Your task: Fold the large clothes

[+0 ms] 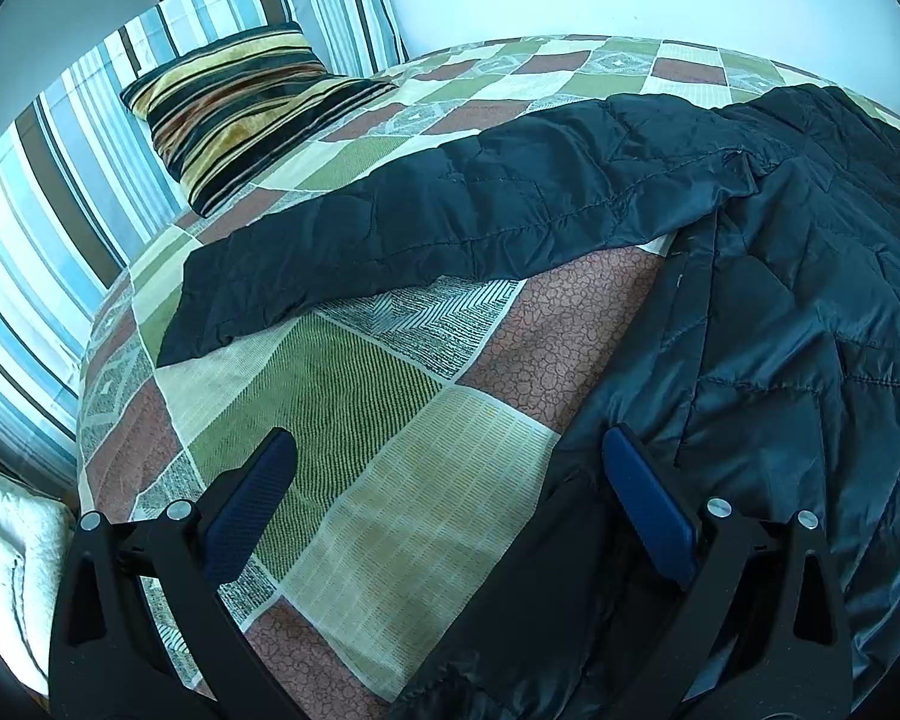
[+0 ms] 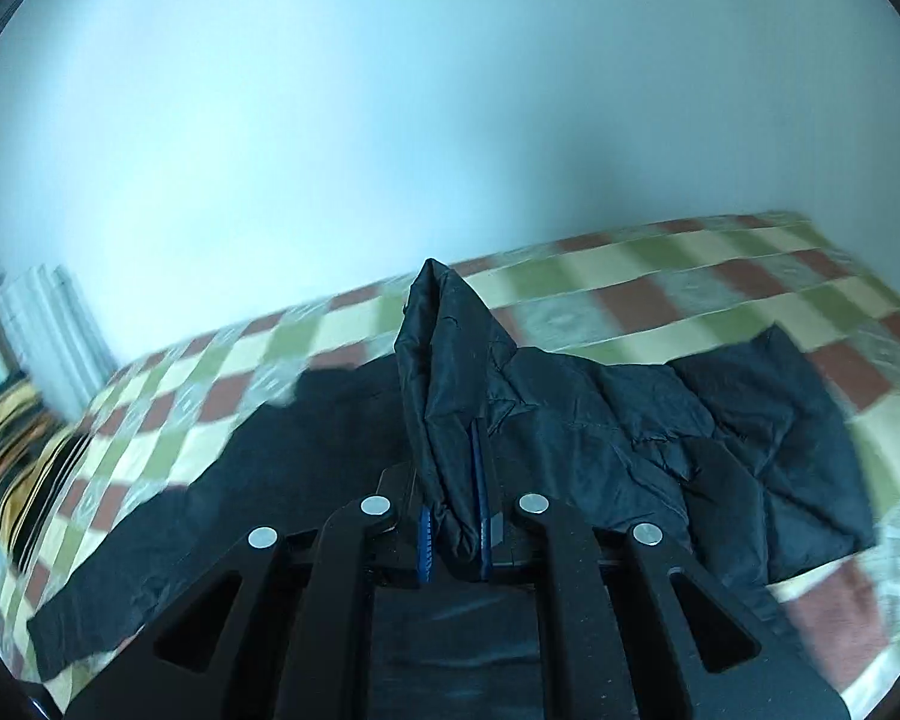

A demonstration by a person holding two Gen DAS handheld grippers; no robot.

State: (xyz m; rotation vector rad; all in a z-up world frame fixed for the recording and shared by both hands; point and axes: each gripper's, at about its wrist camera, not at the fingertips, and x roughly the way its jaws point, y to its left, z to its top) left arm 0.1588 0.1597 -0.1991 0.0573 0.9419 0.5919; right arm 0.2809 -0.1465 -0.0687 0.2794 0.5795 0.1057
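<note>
A large dark quilted jacket (image 1: 780,276) lies spread on a bed with a checked bedspread (image 1: 390,450). One sleeve (image 1: 390,240) stretches out to the left. My left gripper (image 1: 450,450) is open and empty, low over the bedspread, its right finger at the jacket's edge. My right gripper (image 2: 453,504) is shut on a fold of the jacket (image 2: 444,360) and holds it lifted above the bed. The rest of the jacket (image 2: 720,408) lies flat behind it.
A striped cushion (image 1: 240,102) and striped pillows (image 1: 60,192) lie at the head of the bed on the left. A pale wall (image 2: 390,120) stands behind the bed. A white blanket (image 1: 6,552) sits at the lower left.
</note>
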